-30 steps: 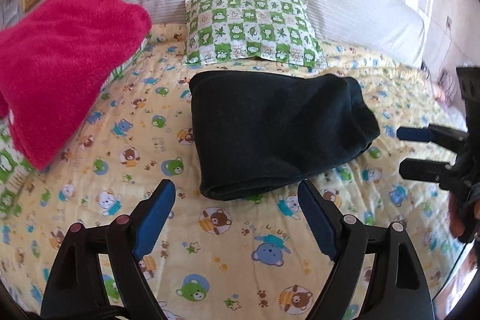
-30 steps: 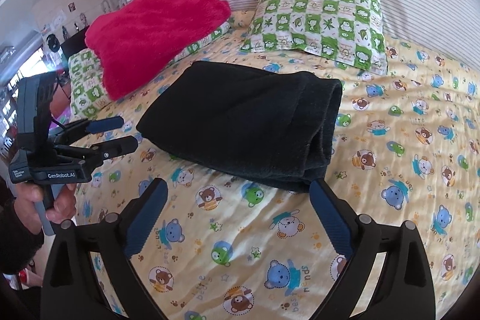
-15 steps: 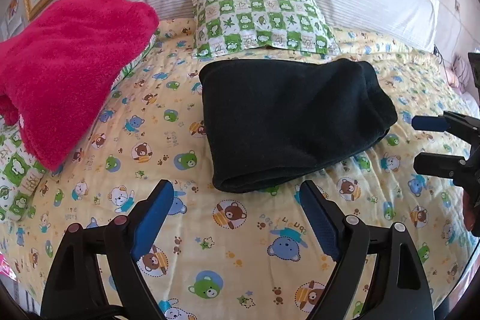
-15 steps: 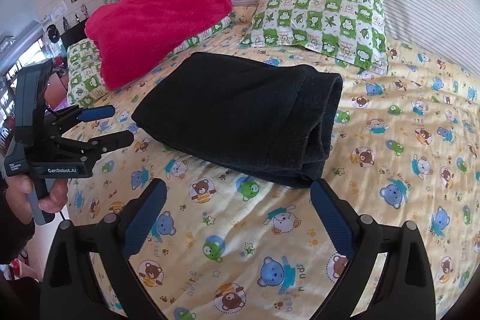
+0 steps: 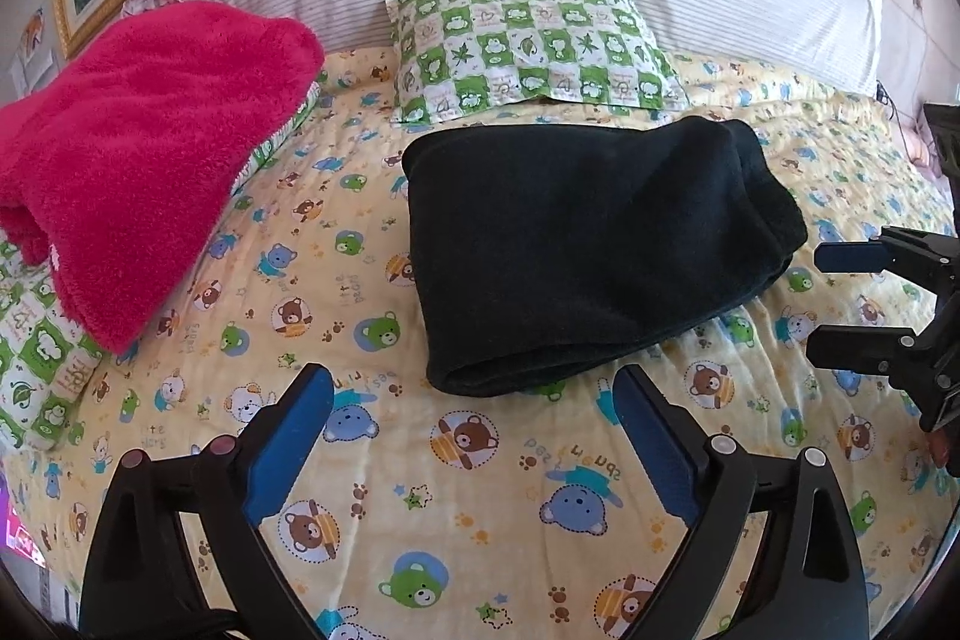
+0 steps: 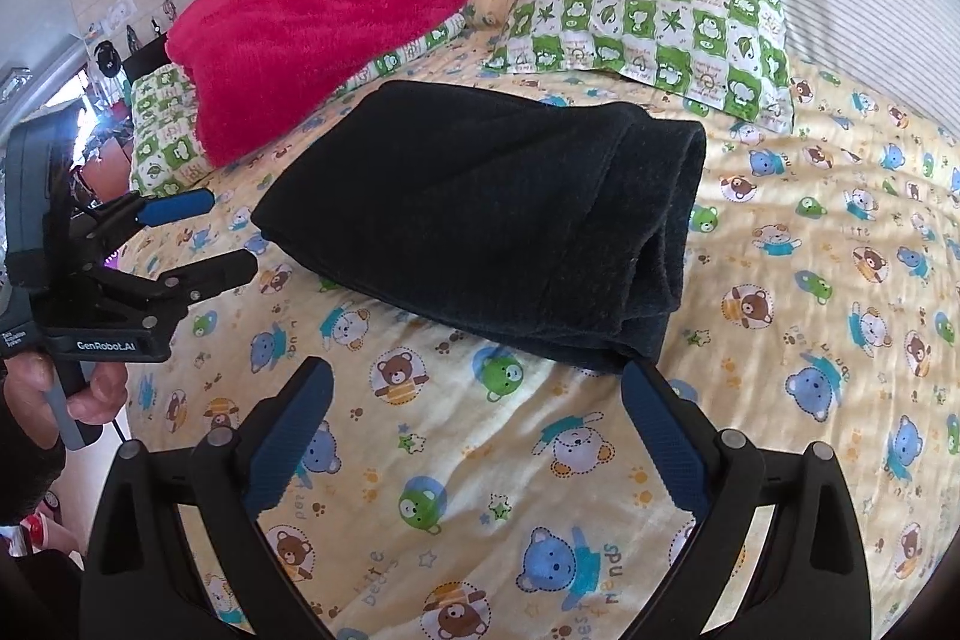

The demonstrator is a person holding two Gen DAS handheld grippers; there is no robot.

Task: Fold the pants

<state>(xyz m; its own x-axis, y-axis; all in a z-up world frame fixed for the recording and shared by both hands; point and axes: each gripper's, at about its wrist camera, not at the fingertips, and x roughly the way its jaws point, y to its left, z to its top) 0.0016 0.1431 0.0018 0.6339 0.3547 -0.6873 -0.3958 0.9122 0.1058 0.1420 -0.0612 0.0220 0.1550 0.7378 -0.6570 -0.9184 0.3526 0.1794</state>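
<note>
- The black pants (image 5: 588,250) lie folded into a thick rectangle in the middle of the bed (image 5: 480,490), on the yellow bear-print sheet, touched by neither claw.
- In the right wrist view the pants (image 6: 498,220) show stacked layers at their right end and a smooth fold along the near edge.
- The left claw (image 5: 474,436) hovers over the sheet just short of the pants' near edge; its jaws have just been opening and stand wide apart with only bare sheet between the blue pads.
- From the right wrist view the left claw (image 6: 204,238) sits near the left edge of the bed, gripped by a hand (image 6: 66,388).
- The right claw (image 6: 477,430) is likewise spread wide and empty, near the pants' near right corner.
- In the left wrist view the right claw (image 5: 828,298) appears at the bed's right edge, apart from the pants.
- A green-checked pillow (image 5: 534,40) rests toward the head of the bed, just behind the pants.
- A red fluffy blanket (image 5: 138,160) is heaped at the bed's left side, well apart from the pants.
</note>
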